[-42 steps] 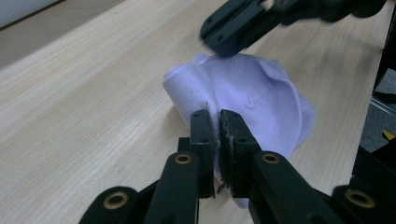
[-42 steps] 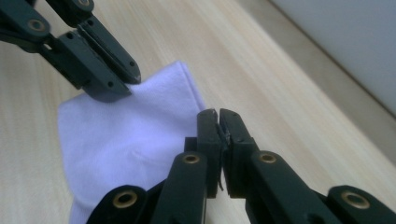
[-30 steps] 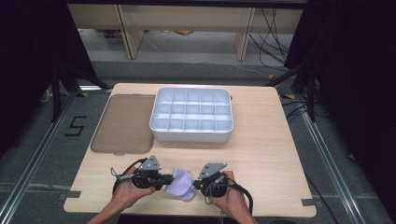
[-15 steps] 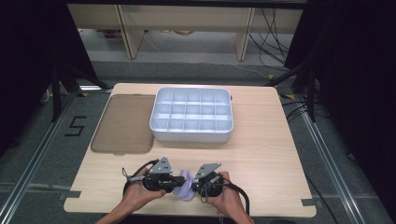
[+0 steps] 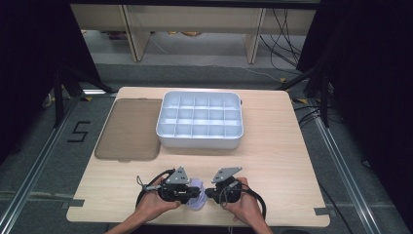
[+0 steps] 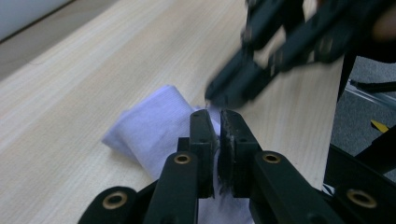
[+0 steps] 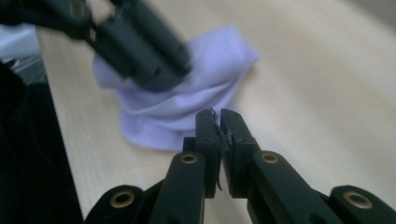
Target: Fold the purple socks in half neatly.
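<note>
A pale lavender cloth [image 5: 197,199] lies bunched on the wooden table [image 5: 277,161] near its front edge, between the person's two hands. My left gripper [image 5: 194,194] is shut on the cloth [image 6: 149,126], and fabric shows between its jaws. My right gripper [image 5: 209,192] faces it from the right, jaws closed on a thin edge of the cloth [image 7: 187,107]. The two grippers' tips nearly meet over the cloth. In the left gripper view the right gripper [image 6: 215,95] is blurred just beyond my own jaws. The left gripper [image 7: 180,70] crosses over the cloth in the right gripper view.
A white tray [image 5: 199,141] divided into several compartments stands at the table's middle back. A flat brown translucent lid [image 5: 129,129] lies to its left. The table's front edge runs just below the hands, with dark floor beyond.
The left gripper has moved right toward the right gripper, carrying its part of the cloth. The cloth is more bunched between them. The right hand has stayed put.
</note>
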The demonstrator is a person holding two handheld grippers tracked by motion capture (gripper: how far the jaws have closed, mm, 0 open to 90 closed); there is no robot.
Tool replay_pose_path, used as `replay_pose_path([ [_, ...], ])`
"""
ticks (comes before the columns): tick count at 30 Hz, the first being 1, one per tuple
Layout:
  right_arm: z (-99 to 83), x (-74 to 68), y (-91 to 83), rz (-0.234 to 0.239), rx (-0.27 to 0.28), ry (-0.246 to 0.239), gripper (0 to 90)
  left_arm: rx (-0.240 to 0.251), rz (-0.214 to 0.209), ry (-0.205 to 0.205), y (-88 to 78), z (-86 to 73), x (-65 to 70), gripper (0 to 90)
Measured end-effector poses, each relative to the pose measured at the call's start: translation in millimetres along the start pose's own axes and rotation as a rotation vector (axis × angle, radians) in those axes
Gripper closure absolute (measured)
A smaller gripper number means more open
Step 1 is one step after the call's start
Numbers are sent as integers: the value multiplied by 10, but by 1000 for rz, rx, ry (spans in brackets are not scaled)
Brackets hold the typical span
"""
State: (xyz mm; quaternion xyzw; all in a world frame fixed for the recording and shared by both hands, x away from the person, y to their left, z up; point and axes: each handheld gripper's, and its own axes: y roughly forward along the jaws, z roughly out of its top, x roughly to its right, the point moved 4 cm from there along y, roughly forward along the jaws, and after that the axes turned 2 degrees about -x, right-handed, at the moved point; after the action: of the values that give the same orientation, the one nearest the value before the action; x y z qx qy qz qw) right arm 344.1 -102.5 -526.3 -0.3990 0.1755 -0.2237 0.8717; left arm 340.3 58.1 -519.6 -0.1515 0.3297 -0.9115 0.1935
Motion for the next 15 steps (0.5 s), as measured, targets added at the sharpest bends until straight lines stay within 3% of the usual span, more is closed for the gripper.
replay_pose_path([
  [2, 37, 61, -87, -33, 54, 4, 871, 3, -3, 10, 32, -5, 22, 833],
  [6, 128, 140, -209, -70, 108, -1, 875, -16, -4, 16, 119, -43, 53, 832],
  [7, 159, 144, -208, -62, 113, -12, 875, -18, -12, 9, 136, -50, 63, 832],
  [8, 192, 131, -196, -61, 119, -10, 875, -20, -4, 33, 137, -45, 54, 831],
  [10, 265, 116, -134, -49, 120, -50, 875, -20, -1, 34, 136, -46, 56, 830],
  [15, 328, 44, 27, -26, 96, -45, 875, -8, -8, 30, 141, -47, 58, 822],
])
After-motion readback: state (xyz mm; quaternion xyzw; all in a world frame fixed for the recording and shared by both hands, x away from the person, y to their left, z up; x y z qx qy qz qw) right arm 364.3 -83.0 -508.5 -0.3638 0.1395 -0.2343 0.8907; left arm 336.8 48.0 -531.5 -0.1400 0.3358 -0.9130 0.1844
